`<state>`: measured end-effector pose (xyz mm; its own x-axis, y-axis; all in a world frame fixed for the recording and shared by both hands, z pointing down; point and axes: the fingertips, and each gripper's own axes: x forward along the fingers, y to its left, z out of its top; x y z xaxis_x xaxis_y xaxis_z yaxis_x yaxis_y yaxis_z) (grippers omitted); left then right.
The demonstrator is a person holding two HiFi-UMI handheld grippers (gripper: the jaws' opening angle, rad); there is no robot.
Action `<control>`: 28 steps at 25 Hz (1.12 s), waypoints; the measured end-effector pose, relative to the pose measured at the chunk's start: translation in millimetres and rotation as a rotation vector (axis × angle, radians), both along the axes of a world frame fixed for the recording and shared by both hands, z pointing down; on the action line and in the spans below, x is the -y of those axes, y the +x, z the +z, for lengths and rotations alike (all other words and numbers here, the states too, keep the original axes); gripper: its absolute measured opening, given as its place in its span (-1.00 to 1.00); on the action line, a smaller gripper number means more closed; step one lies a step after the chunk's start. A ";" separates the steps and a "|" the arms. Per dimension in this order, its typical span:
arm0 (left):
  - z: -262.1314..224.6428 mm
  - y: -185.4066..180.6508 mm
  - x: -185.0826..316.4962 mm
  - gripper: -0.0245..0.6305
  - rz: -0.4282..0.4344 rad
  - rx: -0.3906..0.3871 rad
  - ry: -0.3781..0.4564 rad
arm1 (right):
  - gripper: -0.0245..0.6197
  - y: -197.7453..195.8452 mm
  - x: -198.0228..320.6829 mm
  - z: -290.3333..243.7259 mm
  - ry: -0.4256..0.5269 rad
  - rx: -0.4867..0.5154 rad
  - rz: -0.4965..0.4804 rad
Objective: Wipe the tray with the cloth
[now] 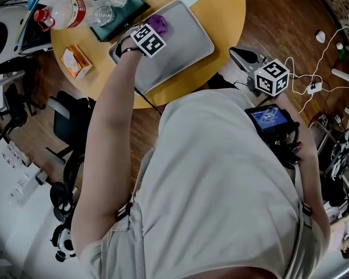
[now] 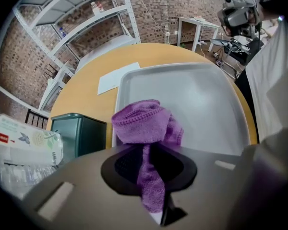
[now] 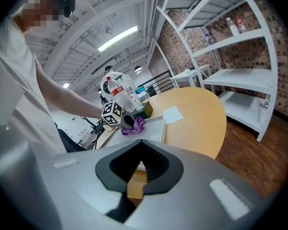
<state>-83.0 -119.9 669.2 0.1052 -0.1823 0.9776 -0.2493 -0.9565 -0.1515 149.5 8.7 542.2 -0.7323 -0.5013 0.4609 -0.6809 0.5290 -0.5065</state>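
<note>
the left gripper (image 2: 151,147) points steeply down over the far left corner of the pale grey rectangular plastic tray (image 2: 201,99). its jaws are pinched on a narrow fold of the purple terry cloth (image 2: 141,123), and the rest of the cloth is bunched on the tray floor just ahead of them. the right gripper (image 3: 141,150) hangs off the near right edge of the round wooden worktop (image 1: 221,4), well apart from the tray. its jaws meet at the tips with nothing between them.

the main risk is probably the tray itself: nothing steadies it, and its near end lies close to the worktop's edge, so a hard stroke could slide it. the hold takes in only a thin strip of cloth, so drag on the bunched part could pull it free. the dark green box (image 2: 79,135) and the clear plastic bottle (image 1: 75,11) sit just beside that corner, and a stroke running over the rim could knock them.

only the left gripper view shows the pinch; in the head view the marker cube covers it. the head view alone gives the tray's whole outline and the idle right gripper. the right gripper view adds a low side look, with the cloth resting on the tray.
</note>
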 end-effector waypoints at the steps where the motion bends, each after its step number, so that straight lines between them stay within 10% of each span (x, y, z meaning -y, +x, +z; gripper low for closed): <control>1: 0.2 1.6 -8.3 -0.76 0.004 -0.001 -0.007 | -0.92 -1.0 -0.7 0.3 0.002 0.002 -0.003; 14: 7.6 48.7 -155.3 -0.76 0.070 -0.008 0.027 | -0.92 -35.4 2.3 -8.0 0.048 0.030 -0.105; 28: 7.4 23.4 -165.3 -0.76 -0.017 -0.063 -0.050 | -0.92 -60.0 -7.0 -5.7 0.053 0.030 -0.174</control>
